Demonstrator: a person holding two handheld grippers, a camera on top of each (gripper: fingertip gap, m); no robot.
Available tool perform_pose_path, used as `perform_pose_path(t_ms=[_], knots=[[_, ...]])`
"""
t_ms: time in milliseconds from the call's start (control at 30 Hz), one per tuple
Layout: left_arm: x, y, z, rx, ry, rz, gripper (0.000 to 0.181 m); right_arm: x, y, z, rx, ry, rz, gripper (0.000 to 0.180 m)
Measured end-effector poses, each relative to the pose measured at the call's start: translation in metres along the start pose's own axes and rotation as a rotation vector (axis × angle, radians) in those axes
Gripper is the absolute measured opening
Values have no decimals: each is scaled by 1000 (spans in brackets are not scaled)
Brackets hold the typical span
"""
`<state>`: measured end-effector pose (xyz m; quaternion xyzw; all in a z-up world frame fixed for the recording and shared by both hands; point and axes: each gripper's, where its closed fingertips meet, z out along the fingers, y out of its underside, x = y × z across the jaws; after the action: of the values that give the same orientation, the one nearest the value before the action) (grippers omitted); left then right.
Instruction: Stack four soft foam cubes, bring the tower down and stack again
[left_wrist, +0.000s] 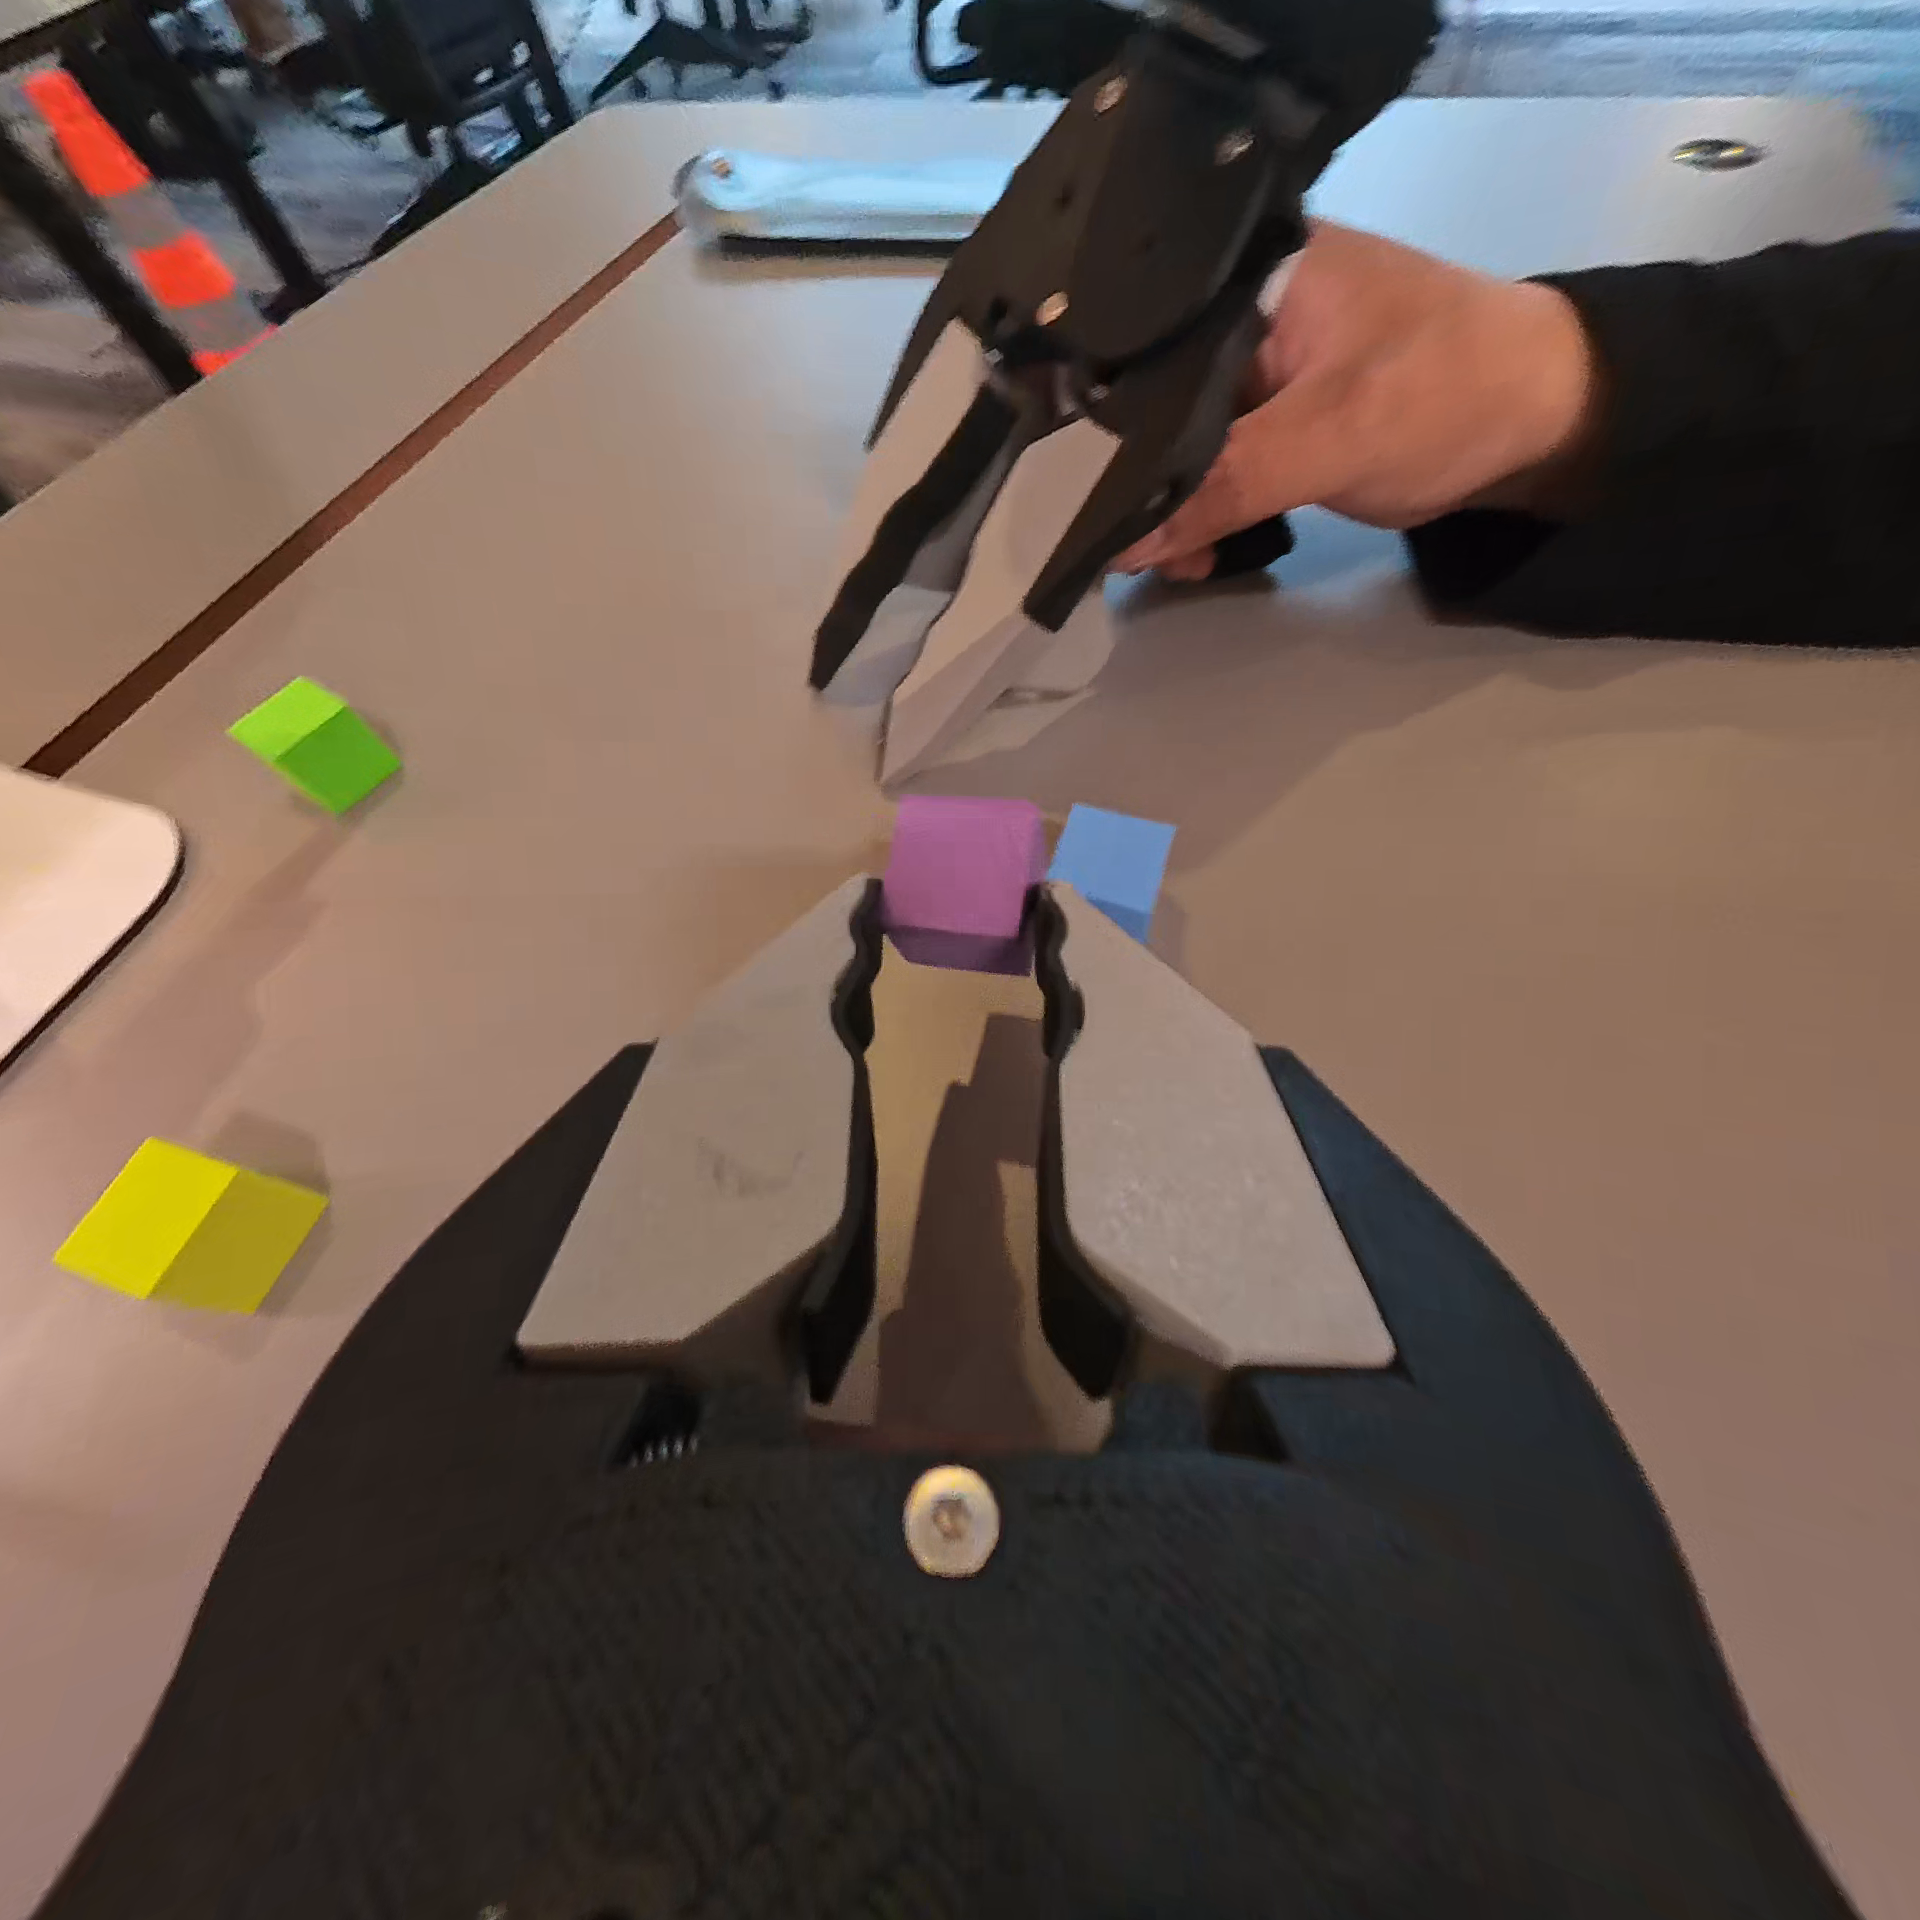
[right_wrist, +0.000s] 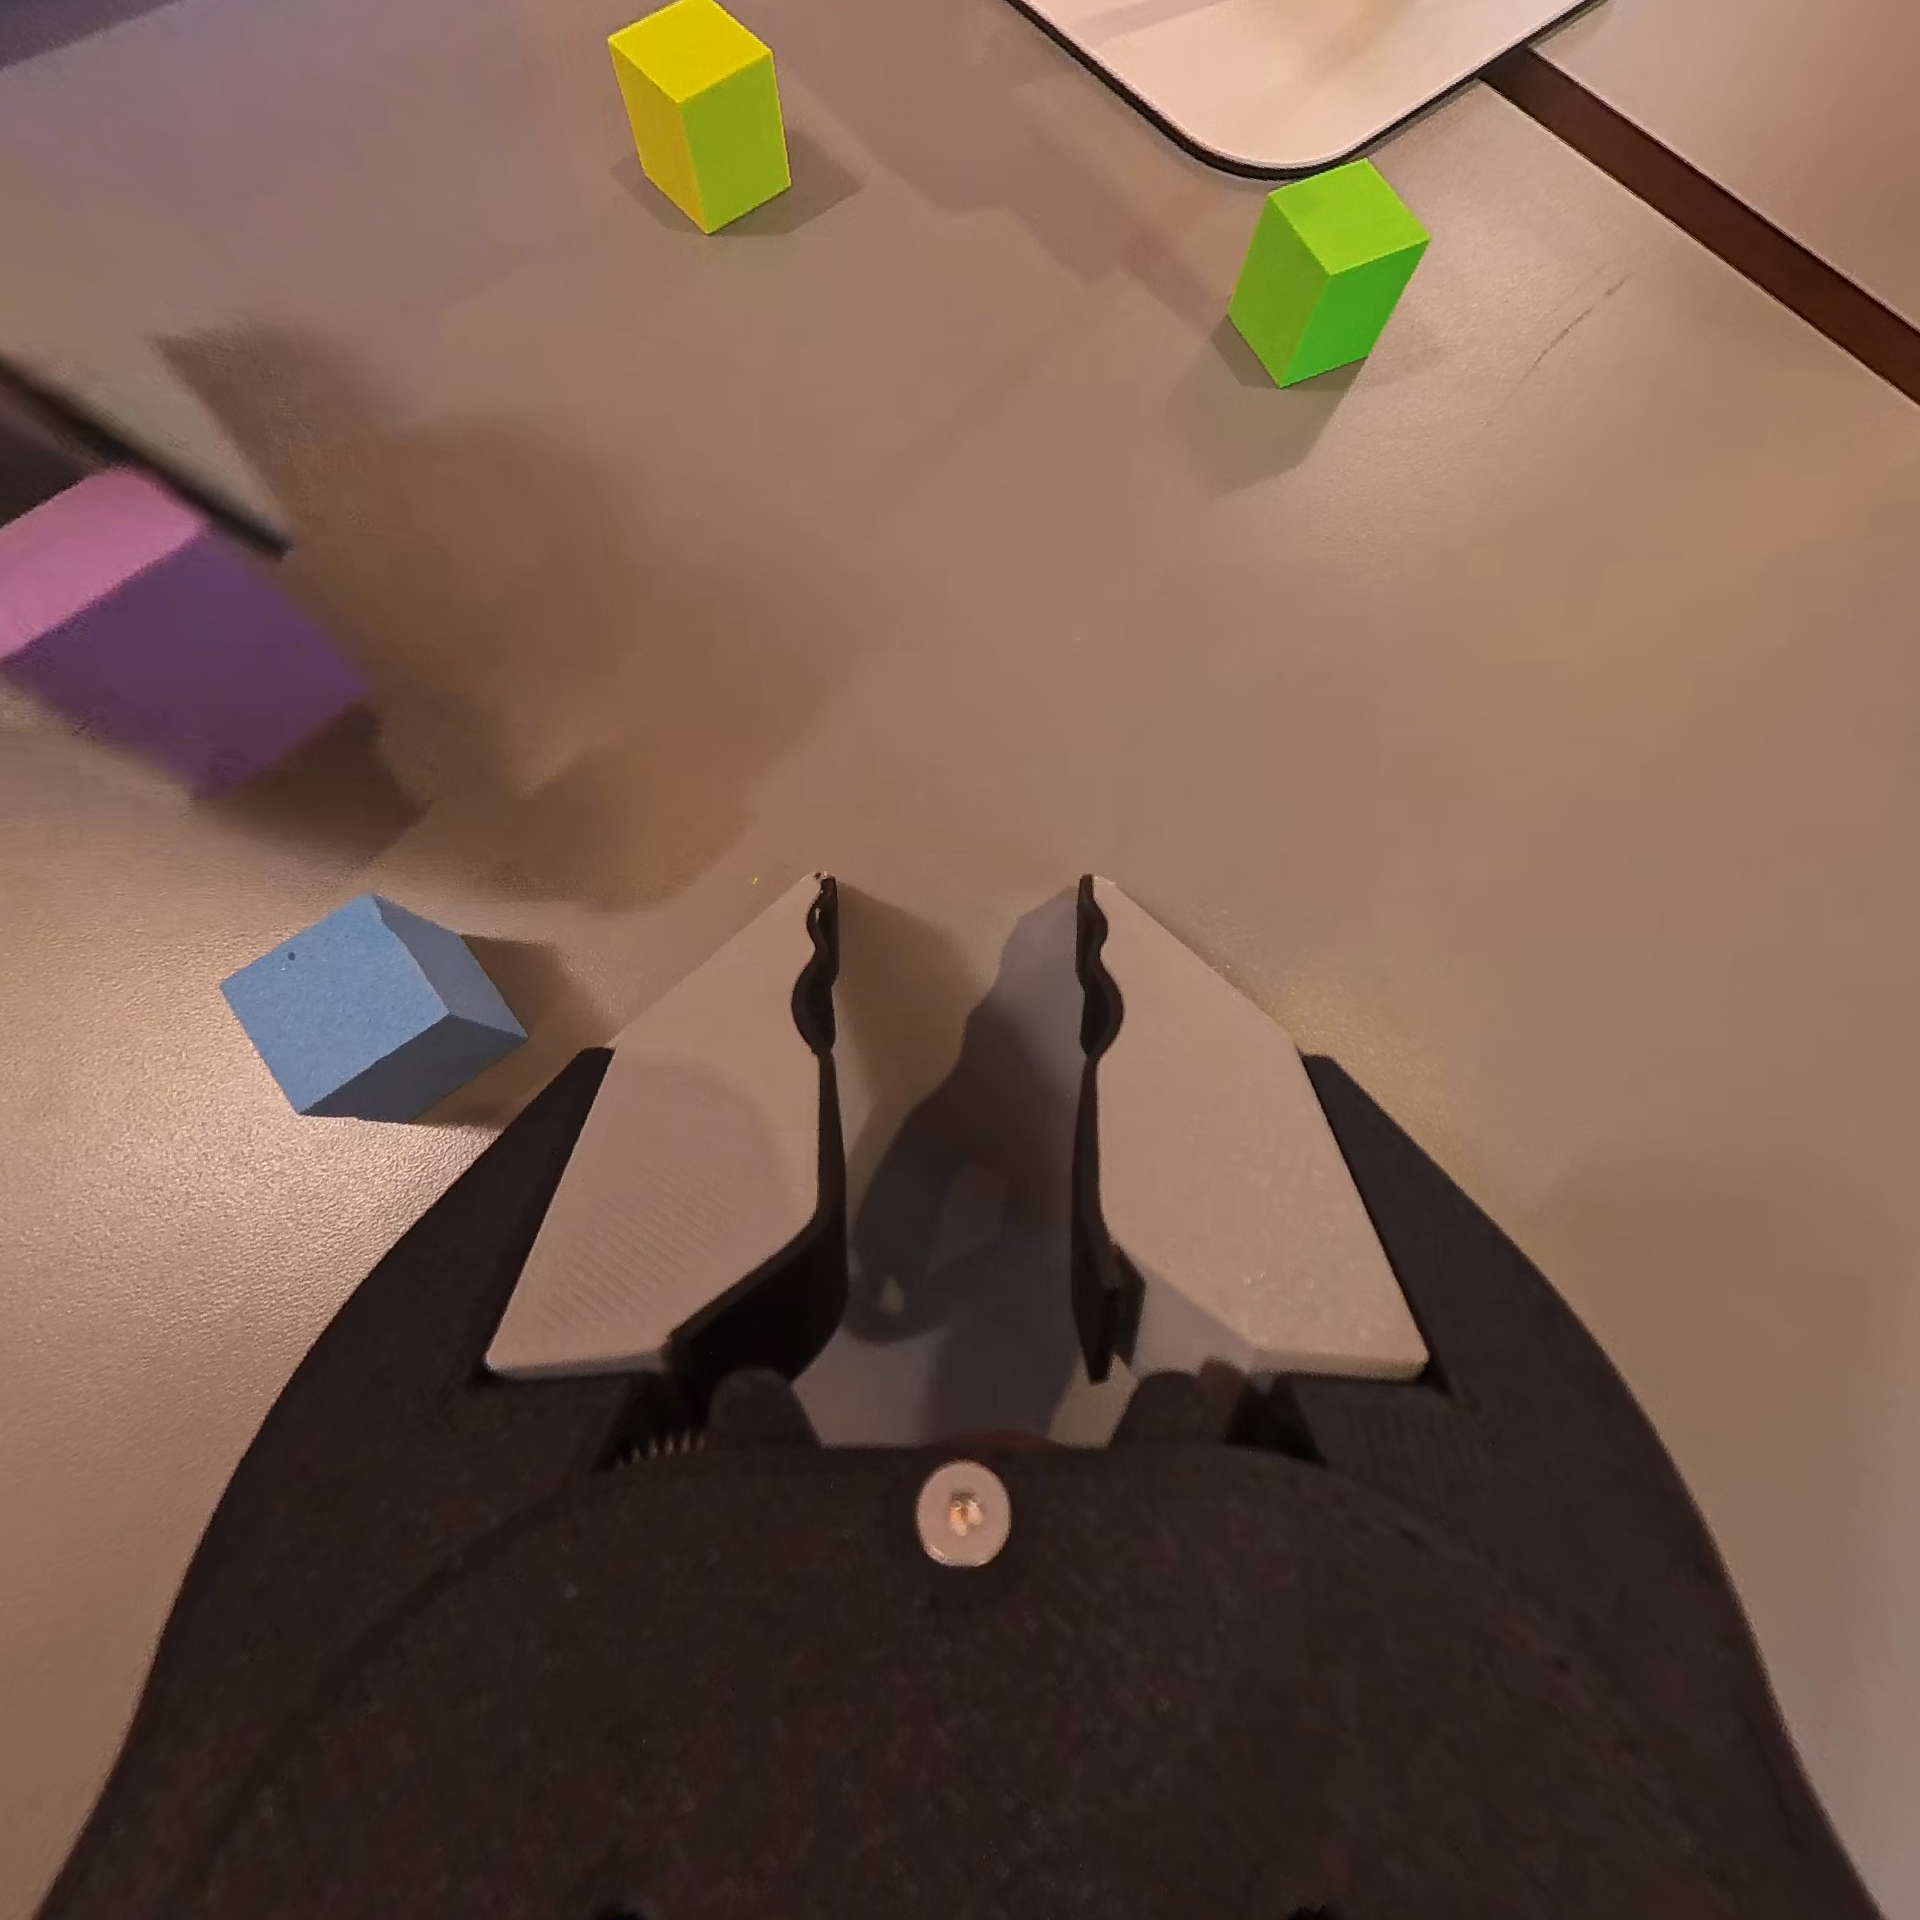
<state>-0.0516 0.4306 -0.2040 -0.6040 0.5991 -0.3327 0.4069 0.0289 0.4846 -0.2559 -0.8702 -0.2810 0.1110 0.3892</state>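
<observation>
My left gripper (left_wrist: 954, 902) is shut on the purple cube (left_wrist: 961, 878), held at its fingertips just above the table; the cube also shows at the left edge of the right wrist view (right_wrist: 156, 623), blurred. The blue cube (left_wrist: 1114, 868) lies on the table right beside the purple one, and left of my right gripper's fingers in the right wrist view (right_wrist: 364, 1008). The green cube (left_wrist: 315, 744) (right_wrist: 1325, 272) and yellow cube (left_wrist: 190, 1228) (right_wrist: 701, 112) lie apart on the table. My right gripper (right_wrist: 954, 883) is open and empty; it hovers beyond the purple cube in the left wrist view (left_wrist: 935, 665).
A white rounded board (left_wrist: 62, 894) (right_wrist: 1299, 73) lies at the table's edge near the green cube. A dark seam (left_wrist: 343, 499) runs between two tabletops. A silvery pouch (left_wrist: 852, 197) lies at the far side. An orange cone (left_wrist: 145, 229) and chairs stand beyond the table.
</observation>
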Motion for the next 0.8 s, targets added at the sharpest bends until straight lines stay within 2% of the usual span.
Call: perform_pose_path(t_ms=[300,467,567,800], knots=[[20,-17,7,-14,144,13,27,0,0,0,0,-2,1,44],[11,-23,10,-50,133,35,27,0,0,0,1,-3,2,44],[19,-22,14,-65,179,18,27,0,0,0,1,-9,5,45],[29,-18,21,-89,158,53,27,0,0,0,1,-7,0,46]])
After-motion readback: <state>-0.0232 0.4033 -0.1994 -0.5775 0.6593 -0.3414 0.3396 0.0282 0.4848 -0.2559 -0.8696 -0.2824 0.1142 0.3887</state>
